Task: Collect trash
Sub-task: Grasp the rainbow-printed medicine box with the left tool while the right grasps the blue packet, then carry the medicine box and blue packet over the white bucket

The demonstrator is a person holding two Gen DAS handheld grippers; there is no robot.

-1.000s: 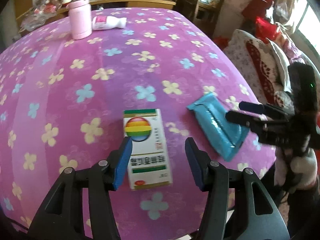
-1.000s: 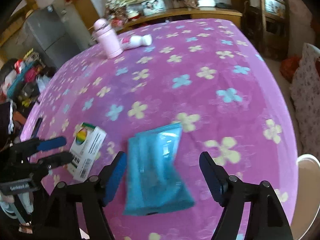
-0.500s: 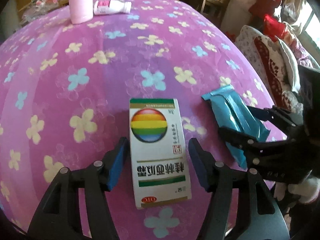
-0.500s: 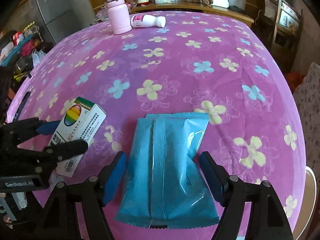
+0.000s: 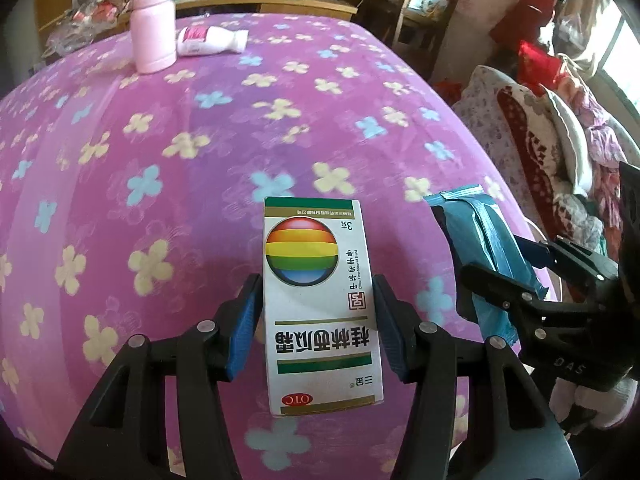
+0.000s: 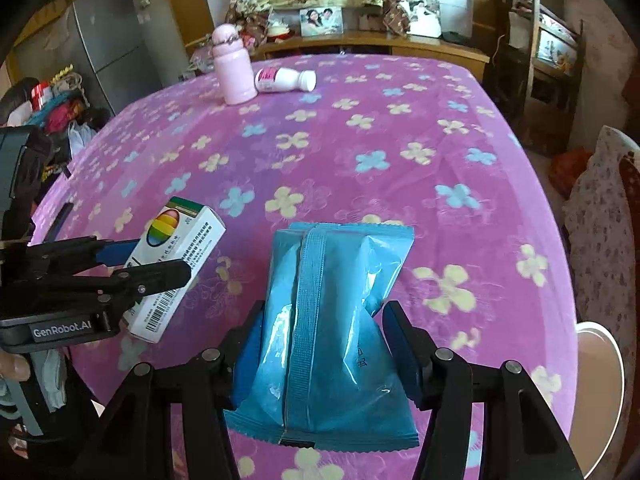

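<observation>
Left gripper point(image 5: 318, 312): jaws clamped on the long sides of the medicine box point(image 5: 320, 304), a white carton with a rainbow-striped globe and green bands, which sits at the near edge of the surface point(image 5: 168, 128). Right gripper point(image 6: 328, 346): jaws pressed against both sides of the blue packet point(image 6: 332, 320), a sealed foil pouch with a raised centre seam, its sides pinched inward at the contact. The packet lies just right of the box, at the same near edge. The surface wears a magenta cloth printed with yellow and blue flowers. At its far side stands a pink flask point(image 6: 233, 68), upright, with a white bottle point(image 6: 285, 79) lying on its side just beside it. Whether either grasped item is lifted clear of the cloth cannot be told.
</observation>
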